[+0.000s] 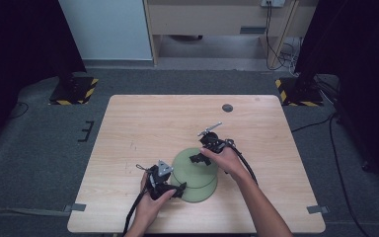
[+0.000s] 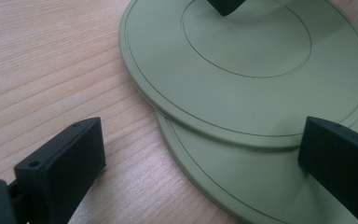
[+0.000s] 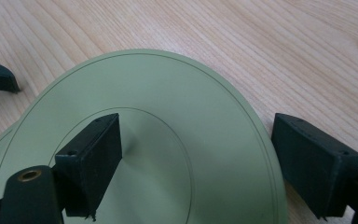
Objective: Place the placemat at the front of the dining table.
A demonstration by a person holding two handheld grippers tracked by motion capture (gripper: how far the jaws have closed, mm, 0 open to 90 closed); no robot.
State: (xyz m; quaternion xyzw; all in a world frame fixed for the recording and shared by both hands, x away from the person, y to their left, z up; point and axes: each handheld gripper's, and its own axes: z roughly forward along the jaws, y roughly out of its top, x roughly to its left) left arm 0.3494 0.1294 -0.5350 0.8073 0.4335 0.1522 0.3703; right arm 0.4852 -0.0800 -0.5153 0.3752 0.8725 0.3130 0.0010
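Two pale green plates lie on the wooden table, the upper plate (image 1: 193, 163) resting partly on the lower plate (image 1: 200, 192). My left gripper (image 1: 179, 190) is at the lower plate's left edge. In the left gripper view it (image 2: 203, 135) stands open, one jaw over the bare wood and the other over the lower plate (image 2: 242, 191), with the upper plate (image 2: 242, 60) ahead. My right gripper (image 1: 197, 157) is at the upper plate's far side. It (image 3: 198, 126) is open and straddles the rim of the upper plate (image 3: 177, 79), one jaw over the plate and one outside it.
The table (image 1: 143, 123) has bare wood to the left, right and far side of the plates. A small dark round spot (image 1: 227, 107) sits near the far edge. Dark stands and cables are on the floor beyond the table.
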